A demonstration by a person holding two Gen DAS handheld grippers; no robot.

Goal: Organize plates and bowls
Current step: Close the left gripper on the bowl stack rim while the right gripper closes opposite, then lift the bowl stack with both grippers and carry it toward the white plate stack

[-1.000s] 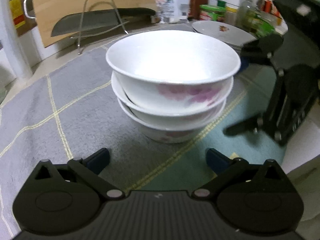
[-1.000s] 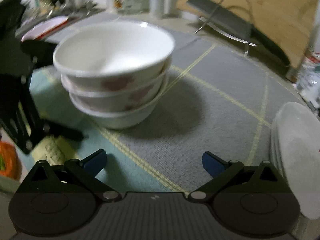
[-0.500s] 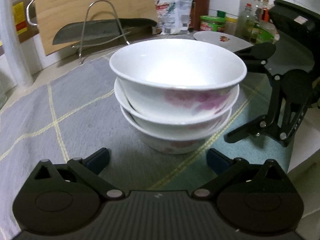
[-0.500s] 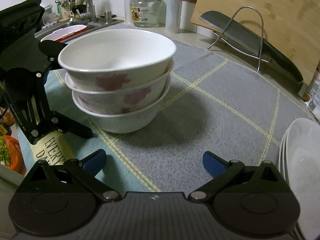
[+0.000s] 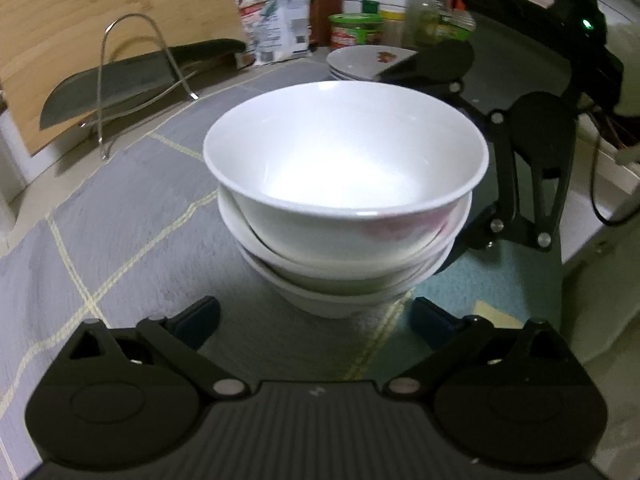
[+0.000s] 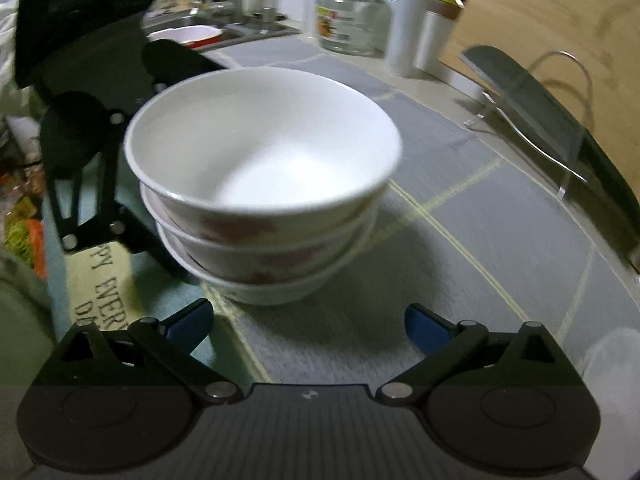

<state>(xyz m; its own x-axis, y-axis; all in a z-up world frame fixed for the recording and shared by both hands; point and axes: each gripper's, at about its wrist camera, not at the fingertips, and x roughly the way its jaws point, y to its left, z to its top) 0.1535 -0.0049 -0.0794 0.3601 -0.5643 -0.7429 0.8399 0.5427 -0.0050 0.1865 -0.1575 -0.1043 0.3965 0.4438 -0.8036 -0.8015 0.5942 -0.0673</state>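
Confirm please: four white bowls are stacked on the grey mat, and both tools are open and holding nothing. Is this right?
Not quite: the stack of bowls has three, not four, clearest in the right wrist view. It stands on the grey mat, and the left tool and right tool are open, empty.

A cleaver leans in a wire rack before a wooden board

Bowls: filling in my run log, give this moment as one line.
bowls: stack of three on mat | left gripper: open, empty | right gripper: open, empty | plates: stacked behind
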